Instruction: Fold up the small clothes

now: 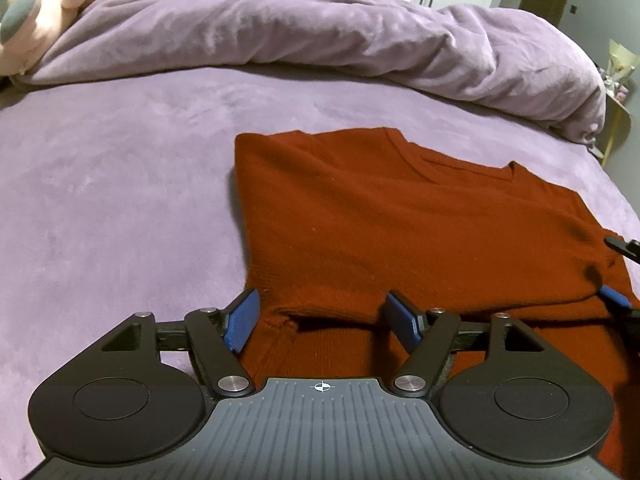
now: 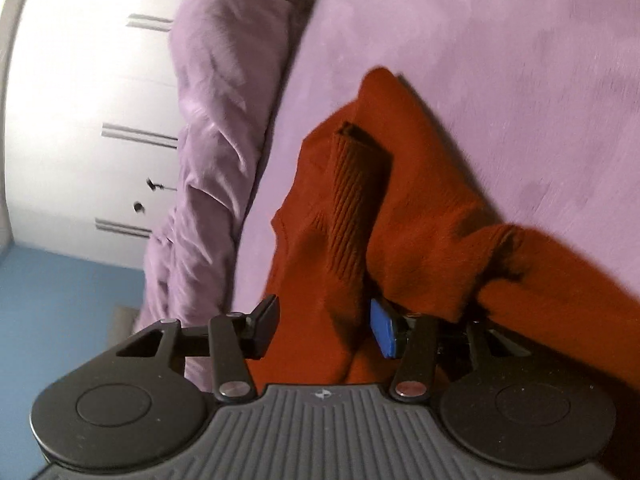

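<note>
While both tools gape over the sweater (image 1: 384, 216), bare bedspread (image 1: 120, 200) flanks its edge.

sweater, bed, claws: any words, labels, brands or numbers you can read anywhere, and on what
No readable text in either view.
Left claw: only a small crosshair circle mark on its body, no letters.
Right claw: a similar mark, blurred.
Sweater: no tag or print visible.
Bed and duvet: plain.
Items on the side table: too small to read.

Rust-red sweater (image 1: 400, 220), lilac bedsheet (image 1: 120, 180)
</note>
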Demonstrator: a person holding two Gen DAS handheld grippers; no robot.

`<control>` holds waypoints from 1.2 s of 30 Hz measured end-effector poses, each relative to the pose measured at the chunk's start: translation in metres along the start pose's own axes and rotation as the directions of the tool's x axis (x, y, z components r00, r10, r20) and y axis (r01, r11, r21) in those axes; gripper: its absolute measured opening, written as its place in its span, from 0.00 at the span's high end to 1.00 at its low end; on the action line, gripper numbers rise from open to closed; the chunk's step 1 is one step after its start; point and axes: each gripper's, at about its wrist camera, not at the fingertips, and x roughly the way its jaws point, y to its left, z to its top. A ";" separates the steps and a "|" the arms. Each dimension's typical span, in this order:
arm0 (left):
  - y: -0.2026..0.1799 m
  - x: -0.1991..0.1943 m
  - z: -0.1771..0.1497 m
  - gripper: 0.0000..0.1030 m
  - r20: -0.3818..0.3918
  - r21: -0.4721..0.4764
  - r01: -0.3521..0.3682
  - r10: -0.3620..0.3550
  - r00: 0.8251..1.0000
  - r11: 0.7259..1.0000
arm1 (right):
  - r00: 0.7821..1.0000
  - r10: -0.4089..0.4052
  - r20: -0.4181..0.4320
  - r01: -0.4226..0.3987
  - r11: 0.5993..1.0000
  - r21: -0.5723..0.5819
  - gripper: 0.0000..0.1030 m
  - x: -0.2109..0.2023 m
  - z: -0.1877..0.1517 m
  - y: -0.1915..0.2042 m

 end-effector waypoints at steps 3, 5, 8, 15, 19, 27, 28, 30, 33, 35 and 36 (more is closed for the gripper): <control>-0.001 -0.001 -0.001 0.27 0.003 0.005 -0.003 0.003 1.000 1.000 | 1.000 -0.013 -0.013 0.013 1.000 -0.022 0.82 0.005 0.002 0.004; 0.001 -0.002 0.000 0.27 0.003 0.001 0.000 0.000 1.000 1.000 | 0.999 -0.024 0.024 0.026 0.997 -0.071 0.94 -0.003 0.002 0.008; 0.002 -0.004 0.000 0.27 0.003 -0.010 0.008 -0.008 1.000 1.000 | 0.991 -0.058 0.122 0.083 0.972 -0.218 0.95 -0.023 -0.005 0.018; 0.005 -0.006 -0.003 0.27 -0.008 0.001 -0.004 0.004 1.000 1.000 | 0.962 -0.213 0.170 0.264 0.882 -0.390 0.95 -0.018 -0.020 0.031; 0.013 -0.007 -0.008 0.27 -0.036 -0.029 -0.016 0.015 0.999 0.999 | 0.964 -0.229 0.138 0.266 0.874 -0.407 0.95 -0.018 -0.017 0.022; 0.019 -0.027 -0.028 0.27 -0.032 -0.035 -0.022 0.021 0.999 0.999 | 0.988 -0.139 0.071 0.153 0.956 -0.250 0.90 -0.031 -0.001 0.003; 0.020 -0.032 -0.031 0.27 -0.033 -0.039 -0.022 0.020 0.999 0.999 | 0.988 -0.146 0.054 0.155 0.962 -0.223 0.90 -0.030 0.000 0.002; 0.024 -0.044 -0.039 0.26 -0.028 -0.041 -0.012 0.011 1.000 0.999 | 0.980 -0.194 0.046 0.199 0.935 -0.294 0.90 -0.032 -0.004 0.013; 0.032 -0.057 -0.057 0.26 -0.053 -0.022 -0.040 0.039 0.998 0.999 | 0.965 -0.254 0.058 0.251 0.849 -0.465 0.90 -0.042 -0.016 0.027; 0.040 -0.066 -0.069 0.26 -0.065 -0.024 -0.035 0.033 0.997 0.999 | 0.958 -0.283 0.038 0.262 0.816 -0.515 0.89 -0.057 -0.024 0.025; 0.043 -0.073 -0.076 0.26 -0.070 -0.034 -0.033 0.030 0.997 0.999 | 0.946 -0.322 0.032 0.288 0.794 -0.535 0.88 -0.066 -0.028 0.023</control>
